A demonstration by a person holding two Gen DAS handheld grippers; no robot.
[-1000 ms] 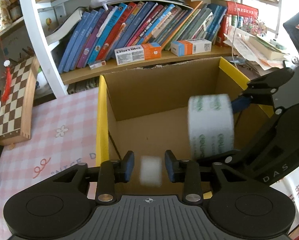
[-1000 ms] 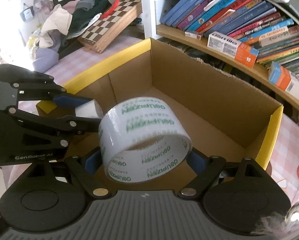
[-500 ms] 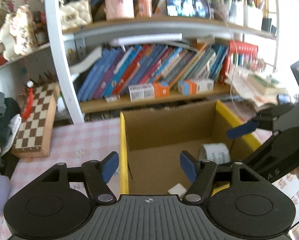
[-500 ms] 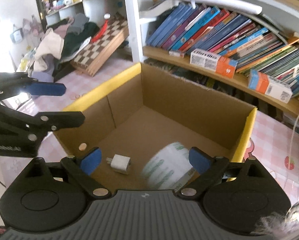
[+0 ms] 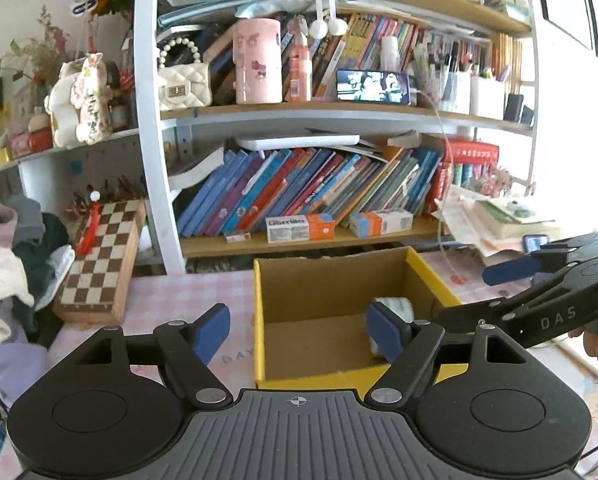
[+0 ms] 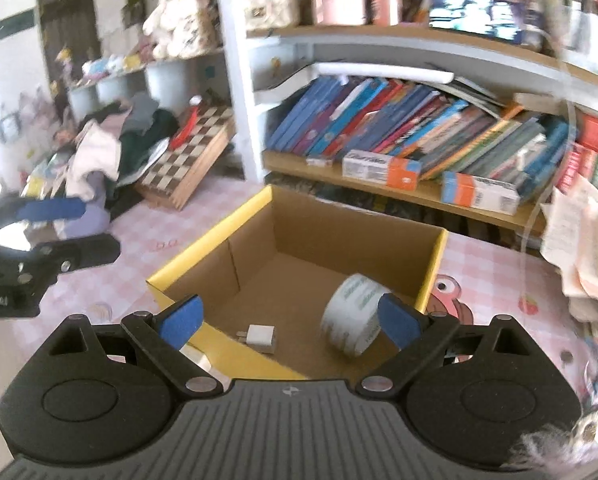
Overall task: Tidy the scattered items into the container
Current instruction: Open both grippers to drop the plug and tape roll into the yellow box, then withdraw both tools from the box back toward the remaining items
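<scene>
A cardboard box (image 5: 433, 278) with yellow rims stands on the pink checked table; it also shows in the right wrist view (image 6: 219, 236). Inside lie a roll of clear tape (image 6: 353, 322) with green print, partly seen in the left wrist view (image 5: 395, 306), and a small white charger plug (image 6: 262, 337). My left gripper (image 5: 299, 332) is open and empty, above and in front of the box. My right gripper (image 6: 289, 318) is open and empty, above the box's near corner. Each gripper shows at the edge of the other's view.
A white bookshelf (image 5: 151, 160) full of books stands behind the box. A folded chessboard (image 5: 99, 264) leans at the left by a heap of clothes (image 6: 107, 148). Papers and books (image 5: 495, 220) are stacked at the right.
Both grippers opened and dropped the tape roll and the white plug into the box, then drew back and up away from it.
</scene>
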